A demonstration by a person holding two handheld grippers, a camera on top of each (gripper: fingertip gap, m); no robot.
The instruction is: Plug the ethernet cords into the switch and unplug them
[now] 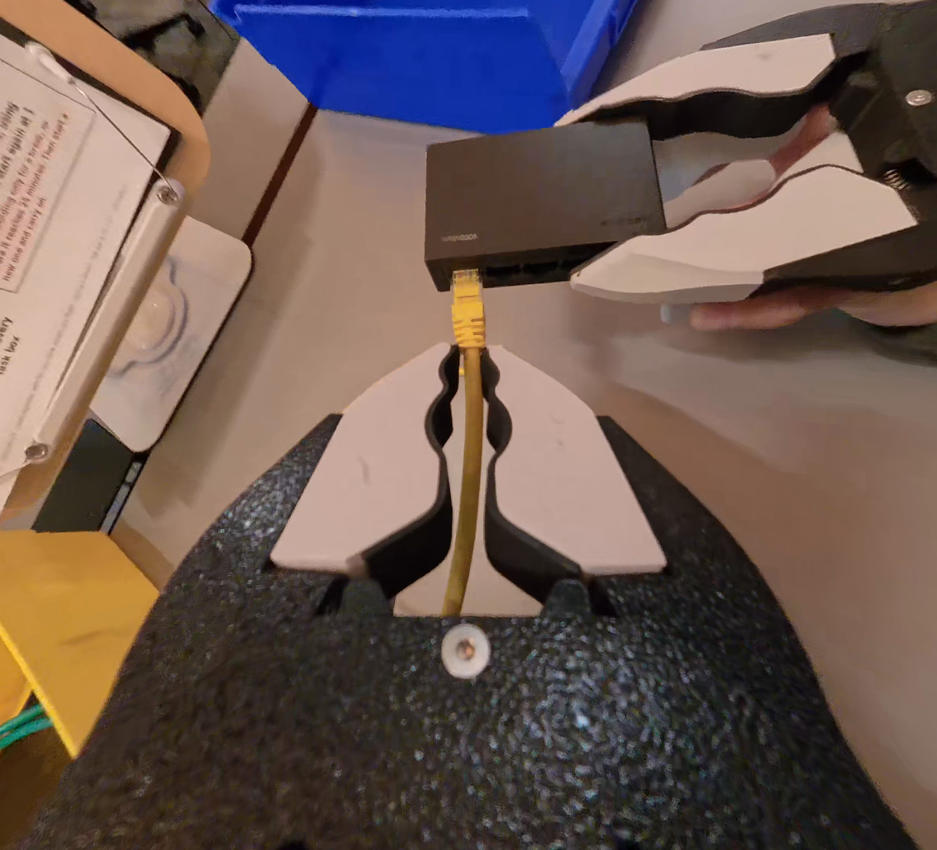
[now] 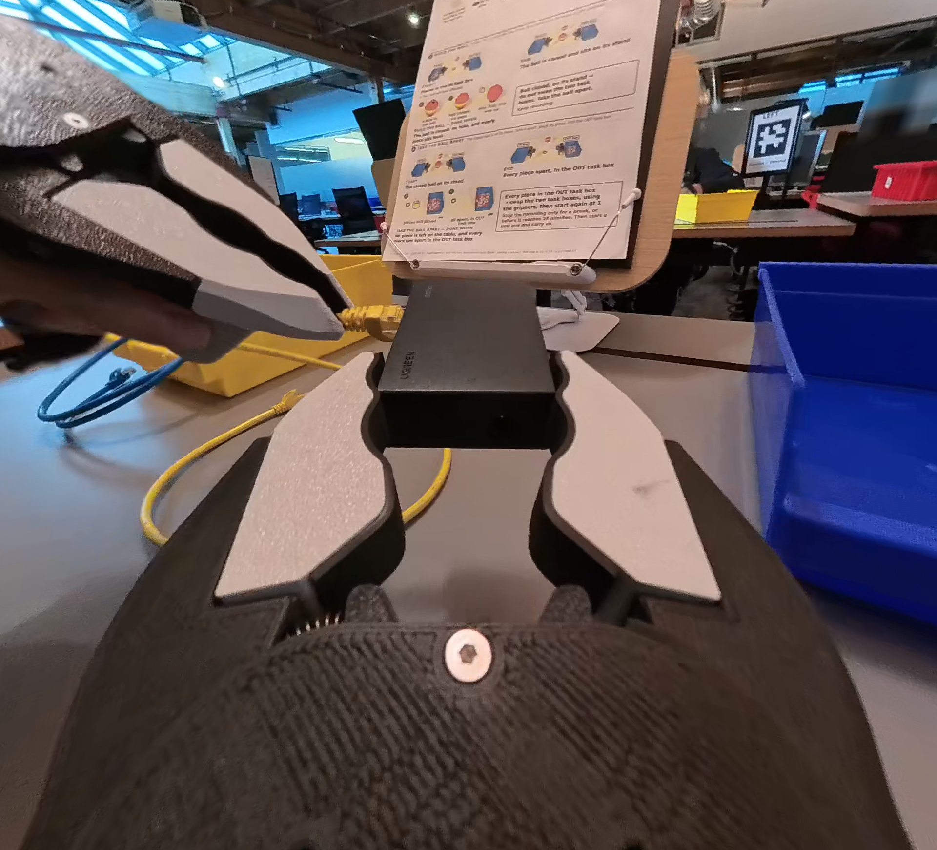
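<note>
A black switch [image 1: 542, 196] lies on the grey table, ports facing me in the left wrist view. My right gripper [image 1: 570, 201] is shut on its two long sides. In the right wrist view my right gripper [image 2: 466, 361] clamps the switch [image 2: 466, 318] between both fingers. My left gripper [image 1: 469, 356] is shut on the yellow ethernet cord [image 1: 469, 445] just behind its plug [image 1: 469, 303]. The plug's tip sits in the switch's leftmost port. The right wrist view shows the left gripper [image 2: 337, 318] at the left, the plug [image 2: 377, 318] against the switch, and the cord [image 2: 203, 460] looping over the table.
A blue bin [image 1: 431, 14] stands behind the switch, at the right in the right wrist view [image 2: 852, 420]. A paper sheet on a wooden stand [image 2: 527, 115] rises beyond the switch. A yellow bin [image 2: 243, 369] and a blue cord [image 2: 101, 394] lie at the left.
</note>
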